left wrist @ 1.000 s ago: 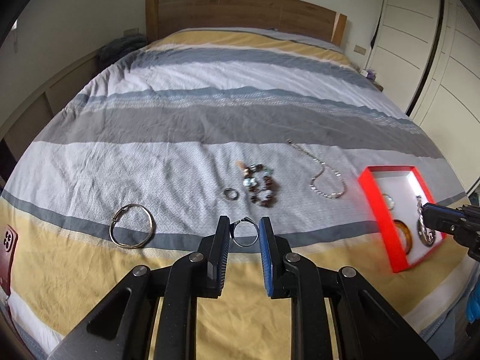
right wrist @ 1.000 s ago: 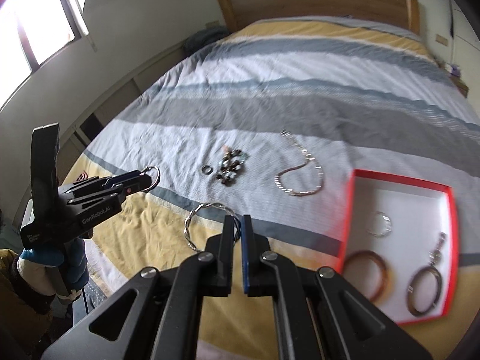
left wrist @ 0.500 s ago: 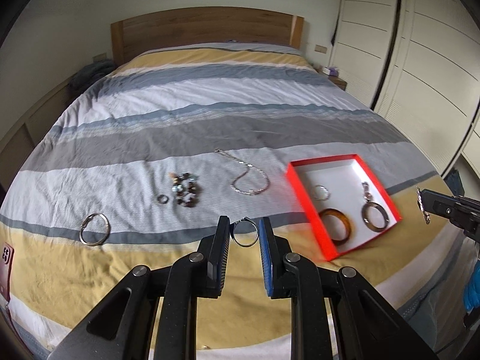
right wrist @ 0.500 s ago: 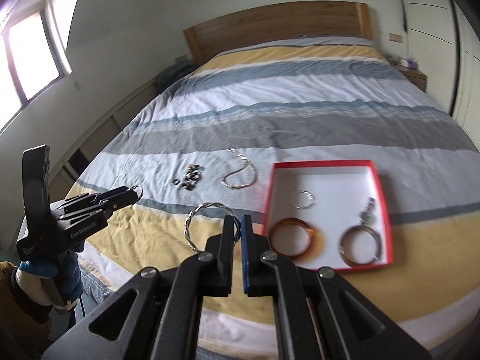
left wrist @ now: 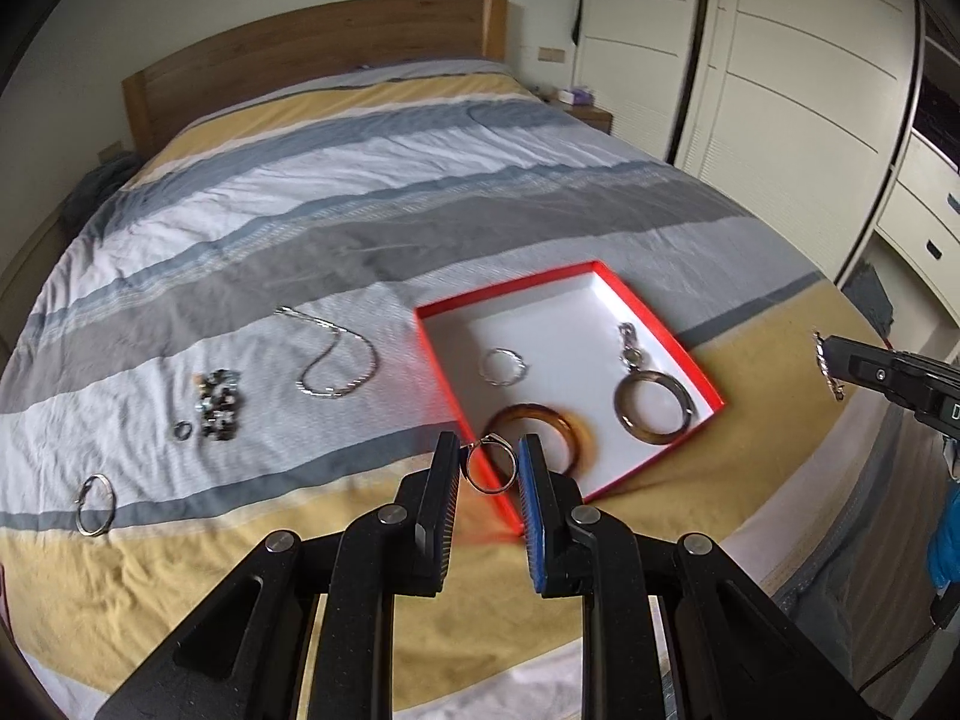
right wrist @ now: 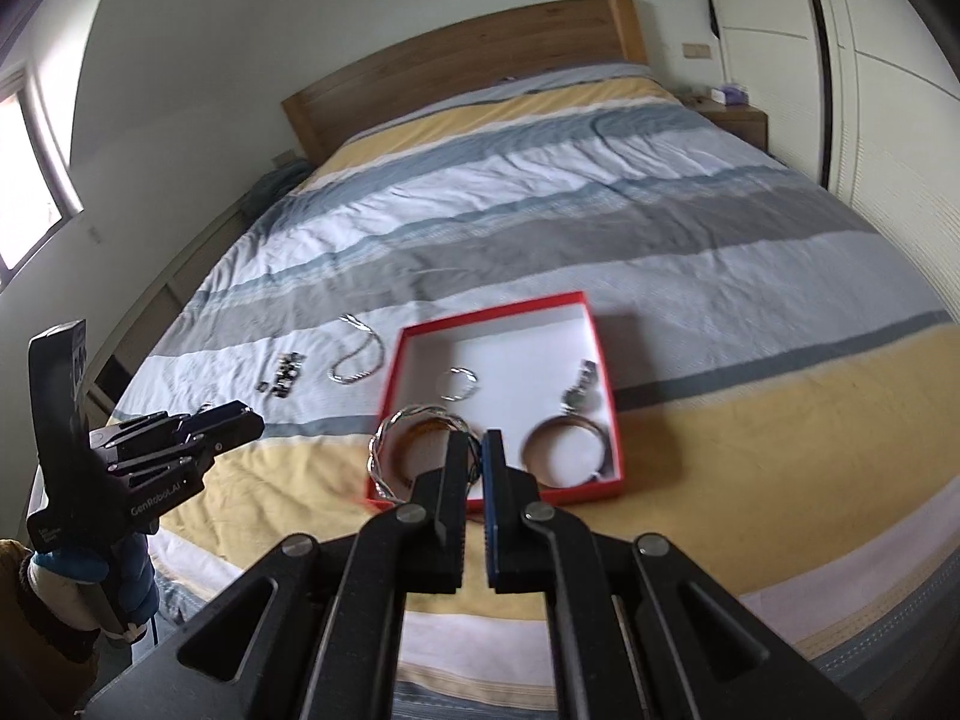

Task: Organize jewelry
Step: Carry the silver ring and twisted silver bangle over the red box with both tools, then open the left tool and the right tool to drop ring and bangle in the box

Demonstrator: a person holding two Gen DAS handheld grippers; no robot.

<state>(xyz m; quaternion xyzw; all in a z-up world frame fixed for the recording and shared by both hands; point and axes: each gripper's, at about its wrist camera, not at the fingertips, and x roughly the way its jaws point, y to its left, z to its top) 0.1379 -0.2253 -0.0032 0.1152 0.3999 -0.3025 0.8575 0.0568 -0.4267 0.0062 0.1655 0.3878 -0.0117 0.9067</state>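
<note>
The left gripper [left wrist: 491, 468] has its jaws pinching a small silver ring [left wrist: 491, 463], which sits upright between the pads. Just beyond those jaws lies the near corner of a red box [left wrist: 708, 387] with a white floor, resting on the striped bed [left wrist: 420, 210]. Inside it, nearest the jaws, is an amber bangle [left wrist: 555, 423]; further on and to the right is a brown hoop with a metal clasp [left wrist: 654, 414], and beyond the bangle a thin silver ring [left wrist: 503, 366].

The right gripper [right wrist: 477, 450] has its jaws pressed nearly together on a twisted silver bangle [right wrist: 384, 450], which sticks out to the left of the jaws (its far edge overlaps the box's near rim in this view). The same gripper shows at the right edge of the left wrist view, with the bangle seen edge-on at its tip.

Left of the left jaws and further out on the bed lie a silver chain necklace [left wrist: 336, 360], a cluster of dark beads [left wrist: 219, 408] with a small ring [left wrist: 182, 430] beside it, and, well apart to the far left, a plain silver hoop [left wrist: 96, 505]. A wooden headboard [left wrist: 312, 60] stands at the far end, with white wardrobe doors [left wrist: 780, 60] to the right.
</note>
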